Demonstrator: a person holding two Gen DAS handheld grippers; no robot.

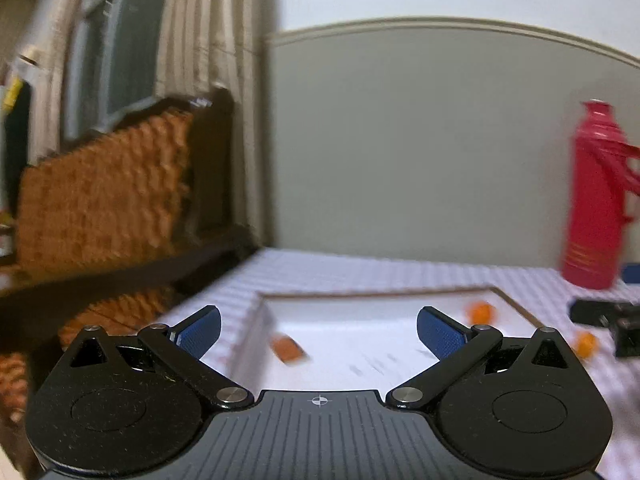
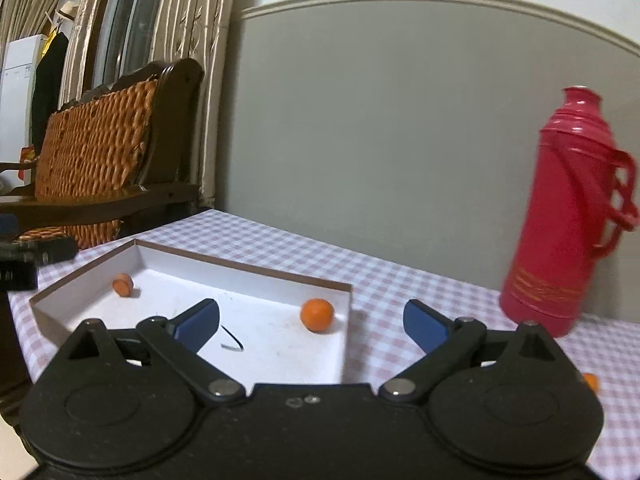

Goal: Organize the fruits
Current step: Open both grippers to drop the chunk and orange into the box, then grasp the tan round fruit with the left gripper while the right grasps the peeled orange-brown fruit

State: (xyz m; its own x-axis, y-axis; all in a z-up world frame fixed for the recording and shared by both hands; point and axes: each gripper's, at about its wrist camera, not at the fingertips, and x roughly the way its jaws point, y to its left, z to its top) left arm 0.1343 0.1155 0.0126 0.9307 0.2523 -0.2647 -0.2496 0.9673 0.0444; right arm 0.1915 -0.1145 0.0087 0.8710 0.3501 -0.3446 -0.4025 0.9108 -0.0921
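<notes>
1. A table covered with a pink and white checked cloth [image 2: 400,280] stands against a grey wall.
2. On the cloth lies a shallow white box [image 2: 256,276] with a brown rim.
3. Two small orange fruits sit inside the box: one [image 2: 317,315] near its right wall, the other [image 2: 123,284] near its far left corner.
4. A third fruit [image 2: 591,382] lies on the cloth outside the box, to the right, partly hidden behind the right gripper's body.
5. The right gripper [image 2: 312,324] hovers at the box's near edge, blue pads spread wide, nothing between them.
6. The left gripper [image 1: 319,332] also stands wide apart and empty, over the near left part of the box; its view is blurred.
7. In the left view, the box [image 1: 380,294] shows a fruit [image 1: 480,312] near the right wall and a smeared orange shape [image 1: 288,350] near the left wall; another fruit [image 1: 586,343] lies on the cloth to the right.
8. A tall red flask [image 2: 560,216] with a handle stands upright on the cloth, right of the box, well apart from it.
9. A wicker chair [image 2: 96,160] with a dark wood frame stands left of the table, with curtains behind it.
</notes>
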